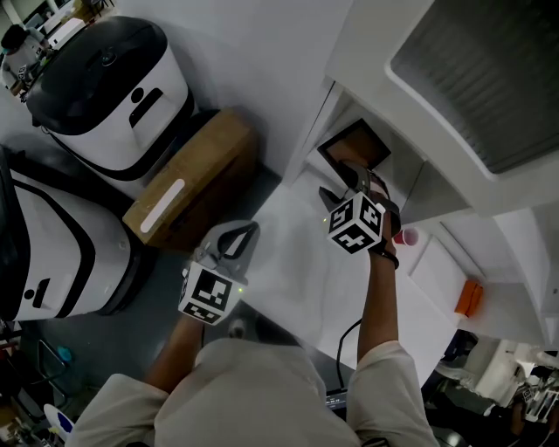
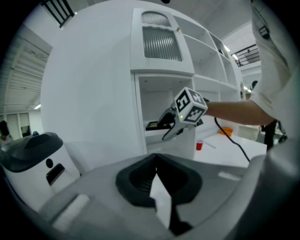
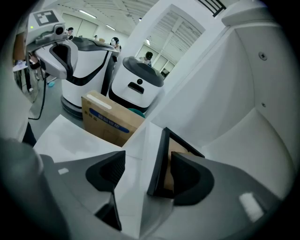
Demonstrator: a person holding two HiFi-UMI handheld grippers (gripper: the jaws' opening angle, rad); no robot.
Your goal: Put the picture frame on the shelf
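Right tongs (image 3: 147, 176) released, picture frame (image 3: 157, 159) standing edge-on between them on the shelf (image 3: 133, 150), against their right side; left tongs (image 2: 157, 174) clenched, empty.

You are in a robotics lab or test hall, not a home. Two bulky white machines (image 1: 144, 118) with black tops stand on the grey floor (image 1: 131, 323) beside a cardboard box (image 1: 196, 175). The plain white shelf unit (image 2: 159, 61) stands by a white wall. The gripper views open onto a wide hall with ceiling strip lights (image 3: 89, 13), distant people (image 3: 149, 57) and a railed gallery (image 2: 246, 55).
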